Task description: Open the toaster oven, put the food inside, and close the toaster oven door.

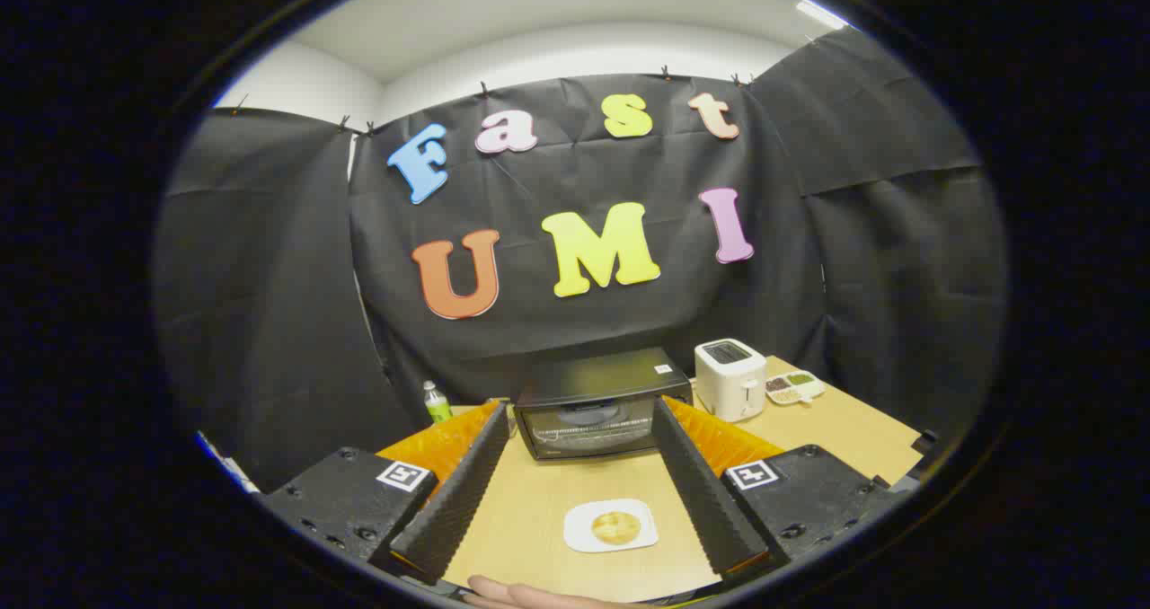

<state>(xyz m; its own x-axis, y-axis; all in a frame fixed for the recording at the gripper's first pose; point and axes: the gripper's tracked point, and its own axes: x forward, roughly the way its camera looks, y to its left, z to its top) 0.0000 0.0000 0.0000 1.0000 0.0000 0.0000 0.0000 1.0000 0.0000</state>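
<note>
A black toaster oven [595, 404] stands on the wooden table [844, 429] with its glass door shut, straight ahead of my fingertips. A round golden piece of food [616, 527] lies on a small white plate [579, 530], on the table between my two fingers and nearer than the oven. My gripper [586, 413] is open wide and held above the table, with nothing between its fingers [463, 492]. Part of a hand [521, 595] shows below the fingers.
A white pop-up toaster [729, 378] stands right of the oven. Beyond it lies a small divided dish [794, 386] with brown and green fillings. A green bottle [437, 401] stands left of the oven. Black cloth walls close the booth behind the table.
</note>
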